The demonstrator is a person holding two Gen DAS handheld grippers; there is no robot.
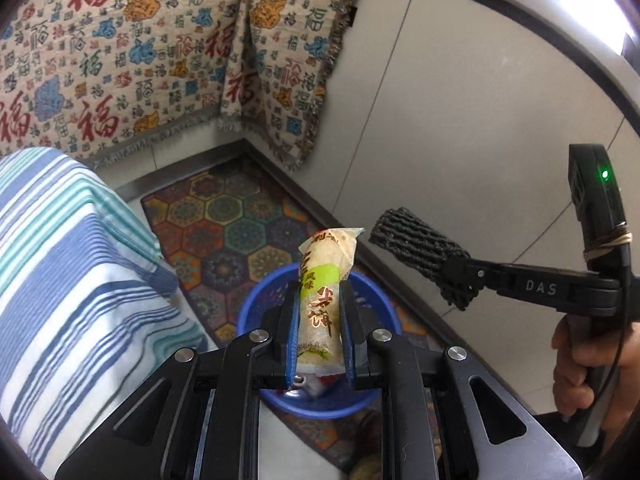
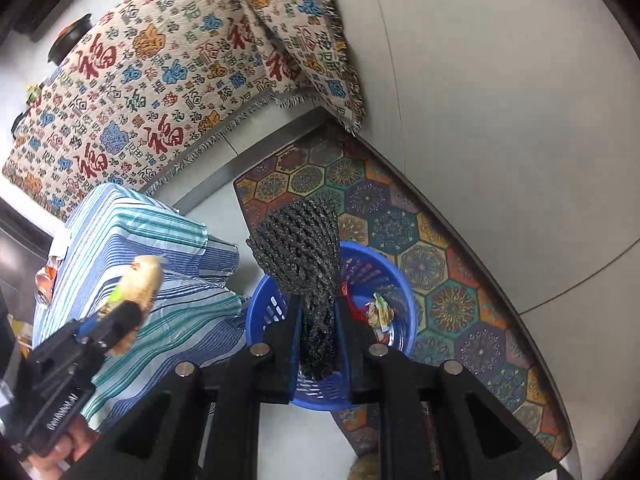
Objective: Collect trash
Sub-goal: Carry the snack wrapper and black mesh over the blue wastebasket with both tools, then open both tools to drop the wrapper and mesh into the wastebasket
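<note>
In the left wrist view the left tongs [image 1: 319,312] are clamped on a yellow snack wrapper [image 1: 325,280], held upright directly above the blue bin [image 1: 248,308] on the patterned rug [image 1: 224,216]; the right tongs [image 1: 460,276] hover to the right, gripping a black foam net [image 1: 416,250]. In the right wrist view the right tongs [image 2: 319,320] pinch that foam net [image 2: 300,240] over the bin [image 2: 264,312], where some trash [image 2: 380,312] already lies; the striped cloth [image 2: 140,240] sits to the left. Both pieces look to be at the drop step; the next move likely calls for opening each pair while centred over the bin.

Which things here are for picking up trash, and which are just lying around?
For the job:
snack packet, in the left gripper
black foam net, in the right gripper
blue basket

Just lying around:
patterned blanket
striped cloth
colourful rug
</note>
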